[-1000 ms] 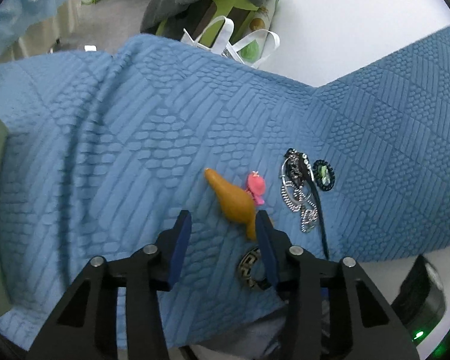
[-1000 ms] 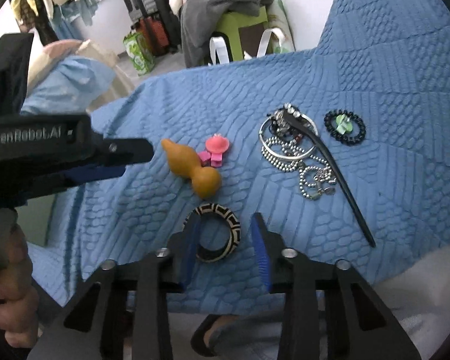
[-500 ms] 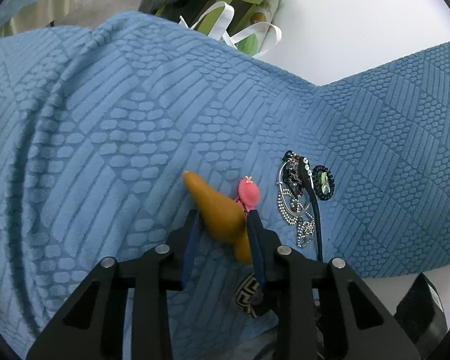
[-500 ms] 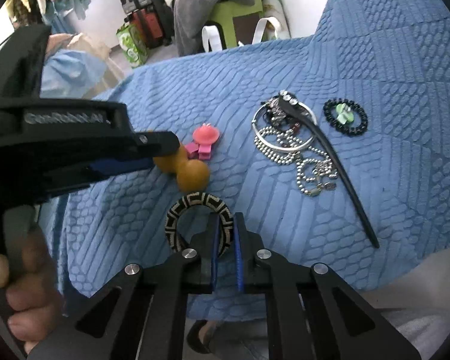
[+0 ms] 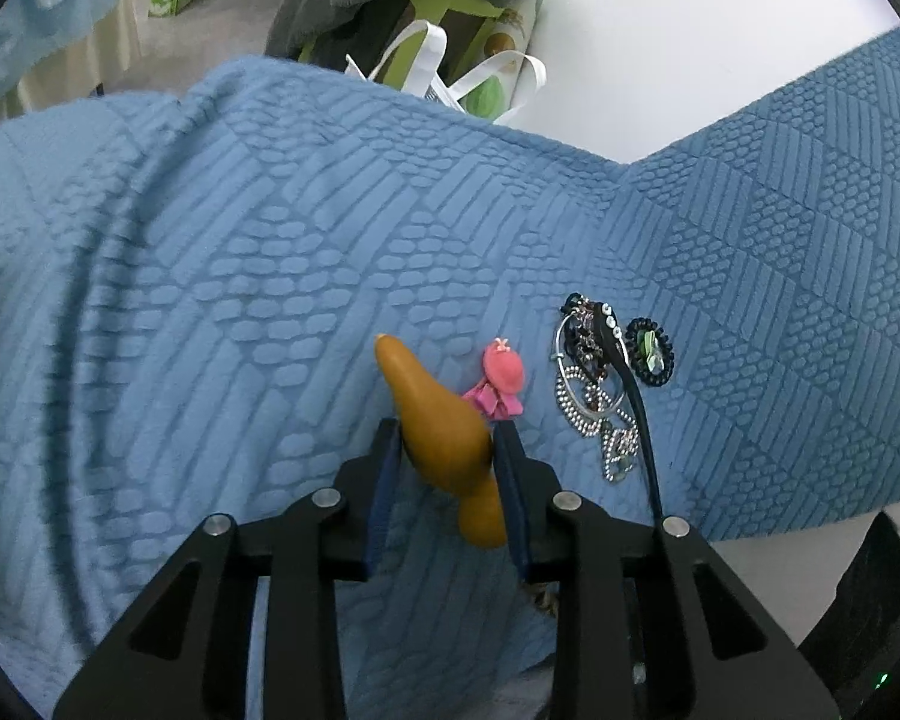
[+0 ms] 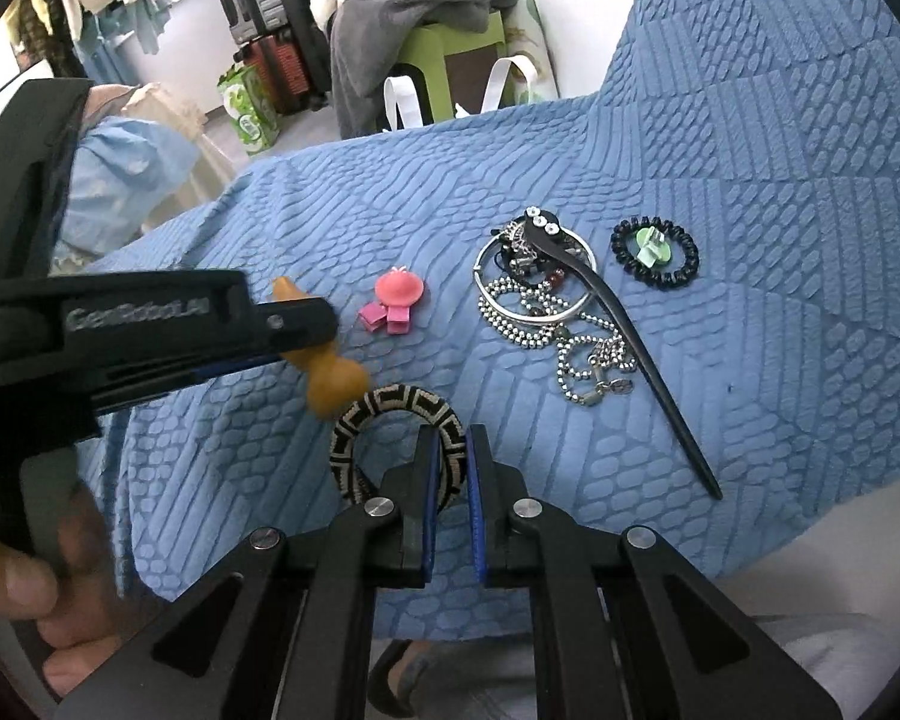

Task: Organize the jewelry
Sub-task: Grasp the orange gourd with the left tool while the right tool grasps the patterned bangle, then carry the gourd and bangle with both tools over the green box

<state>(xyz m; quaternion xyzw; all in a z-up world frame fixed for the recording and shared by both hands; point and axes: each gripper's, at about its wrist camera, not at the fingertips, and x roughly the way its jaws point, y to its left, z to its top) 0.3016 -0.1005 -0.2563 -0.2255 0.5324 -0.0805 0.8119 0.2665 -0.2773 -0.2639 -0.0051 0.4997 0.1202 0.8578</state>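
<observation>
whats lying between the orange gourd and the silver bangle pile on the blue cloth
A pink clip lies on the blue cloth between the orange gourd, held in the left tongs, and the silver bangle pile. The right wrist view shows it best.

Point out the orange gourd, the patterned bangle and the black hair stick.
orange gourd (image 5: 441, 426), left wrist view, on its wide body.
patterned bangle (image 6: 390, 411), right wrist view, on its upper rim.
black hair stick (image 6: 630, 330), right wrist view, on mid-shaft.
</observation>
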